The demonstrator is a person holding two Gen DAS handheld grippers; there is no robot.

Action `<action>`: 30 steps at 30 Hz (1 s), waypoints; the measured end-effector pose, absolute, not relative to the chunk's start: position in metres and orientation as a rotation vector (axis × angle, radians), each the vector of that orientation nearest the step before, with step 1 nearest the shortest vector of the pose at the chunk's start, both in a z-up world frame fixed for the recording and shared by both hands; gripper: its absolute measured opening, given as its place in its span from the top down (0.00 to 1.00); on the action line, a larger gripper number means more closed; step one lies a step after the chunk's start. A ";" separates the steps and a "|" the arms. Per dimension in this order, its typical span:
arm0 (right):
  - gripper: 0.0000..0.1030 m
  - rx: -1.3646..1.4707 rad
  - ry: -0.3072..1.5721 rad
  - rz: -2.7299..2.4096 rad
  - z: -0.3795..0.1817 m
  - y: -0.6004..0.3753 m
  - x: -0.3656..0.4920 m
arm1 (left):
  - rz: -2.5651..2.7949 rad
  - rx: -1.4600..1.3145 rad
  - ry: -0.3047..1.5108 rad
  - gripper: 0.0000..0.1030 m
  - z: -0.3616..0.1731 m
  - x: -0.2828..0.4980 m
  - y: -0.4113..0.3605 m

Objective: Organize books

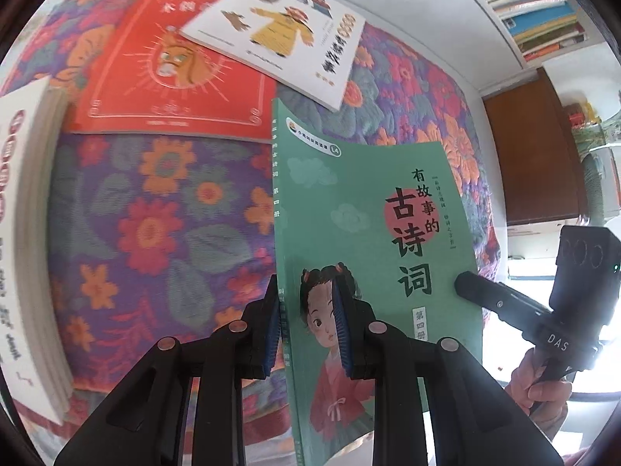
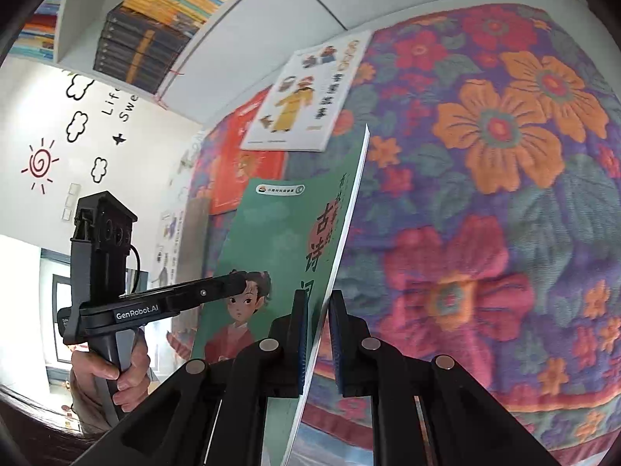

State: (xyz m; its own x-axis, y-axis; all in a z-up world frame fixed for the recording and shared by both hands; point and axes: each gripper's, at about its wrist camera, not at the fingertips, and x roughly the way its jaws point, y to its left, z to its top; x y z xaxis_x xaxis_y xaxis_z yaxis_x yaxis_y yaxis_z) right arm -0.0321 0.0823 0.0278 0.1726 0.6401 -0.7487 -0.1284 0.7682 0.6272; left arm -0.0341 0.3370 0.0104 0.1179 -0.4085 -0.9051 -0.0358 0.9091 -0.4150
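A green book [image 1: 361,233] with a girl on its cover is lifted clear of the floral cloth [image 1: 155,213]. My left gripper [image 1: 308,326] is shut on its spine edge near the bottom. In the left wrist view my right gripper [image 1: 464,285] meets the book's opposite edge. In the right wrist view the same green book [image 2: 279,240] stands edge-on, its page edge pinched between the pads of my right gripper [image 2: 319,334]. My left gripper [image 2: 233,281] reaches onto the cover from the left, held by a hand [image 2: 116,372].
On the cloth lie a red book [image 1: 170,66], a white book with a yellow-robed figure [image 1: 279,27] overlapping it, and a thick white book [image 1: 27,233] at the left. A white shelf of books [image 1: 535,7] and a brown cabinet [image 1: 531,155] stand behind.
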 end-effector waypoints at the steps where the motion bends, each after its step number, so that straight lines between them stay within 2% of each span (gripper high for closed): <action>1: 0.89 0.481 1.289 0.580 0.029 0.086 -0.033 | -0.282 -0.382 1.426 0.80 0.014 -0.035 0.342; 18: 0.89 0.437 1.224 0.673 0.074 0.189 -0.030 | -0.241 -0.433 1.284 0.80 0.064 -0.047 0.451; 30: 0.89 0.381 1.252 0.778 0.065 0.301 -0.021 | -0.118 -0.468 1.235 0.80 0.072 -0.059 0.558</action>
State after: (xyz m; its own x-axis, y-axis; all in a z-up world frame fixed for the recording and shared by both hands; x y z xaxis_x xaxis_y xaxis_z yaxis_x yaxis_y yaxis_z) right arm -0.0214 0.3006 0.0649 0.1076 0.7065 -0.6995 -0.3146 0.6916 0.6502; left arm -0.0589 0.5581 0.0716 0.3368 -0.3355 -0.8798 -0.1630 0.8995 -0.4054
